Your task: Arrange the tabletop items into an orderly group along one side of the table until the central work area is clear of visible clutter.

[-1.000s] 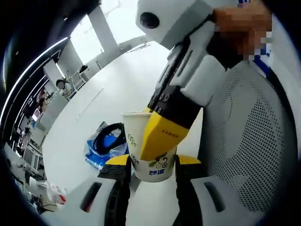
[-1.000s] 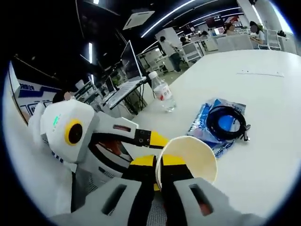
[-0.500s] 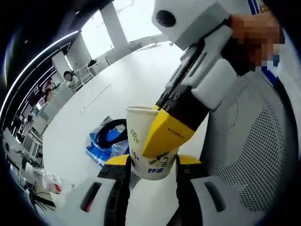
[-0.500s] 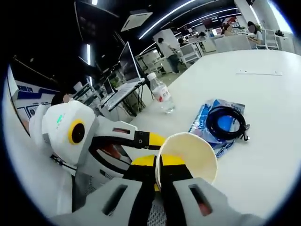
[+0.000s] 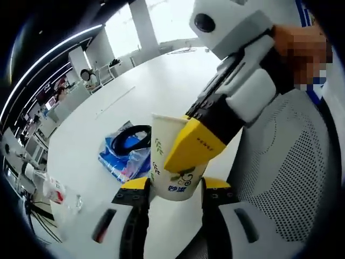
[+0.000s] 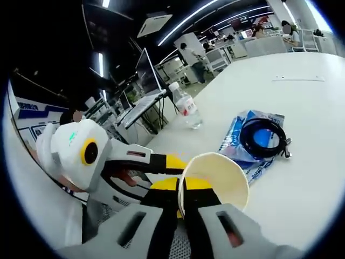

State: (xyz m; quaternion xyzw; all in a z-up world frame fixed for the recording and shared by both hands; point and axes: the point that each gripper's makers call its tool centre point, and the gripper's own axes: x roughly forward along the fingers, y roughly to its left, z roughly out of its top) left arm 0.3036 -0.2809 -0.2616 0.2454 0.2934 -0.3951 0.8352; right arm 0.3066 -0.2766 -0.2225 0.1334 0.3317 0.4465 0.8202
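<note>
A white paper cup [image 5: 164,156] with green leaf print is held in the air near the table's edge. My right gripper [image 5: 191,148] comes in from the upper right of the left gripper view and is shut on the cup's rim, one yellow finger outside the wall. In the right gripper view its jaws pinch the rim [image 6: 182,189] of the cup [image 6: 221,170], whose open mouth faces the camera. My left gripper [image 5: 175,186] has the cup's base between its yellow pads, which touch both sides. It reaches in from the left in the right gripper view [image 6: 171,162].
A blue plastic bag with a coiled black cable [image 5: 126,154] [image 6: 261,137] lies on the white table [image 5: 156,91] [image 6: 307,91]. A water bottle [image 6: 186,108] stands near the table's edge, with a laptop [image 6: 145,81] behind it. A white mesh chair back [image 5: 280,178] is close on the right.
Both views have shifted a little, so the hands moved together. The cup stays between both grippers and leans slightly more. Nothing on the table has moved.
</note>
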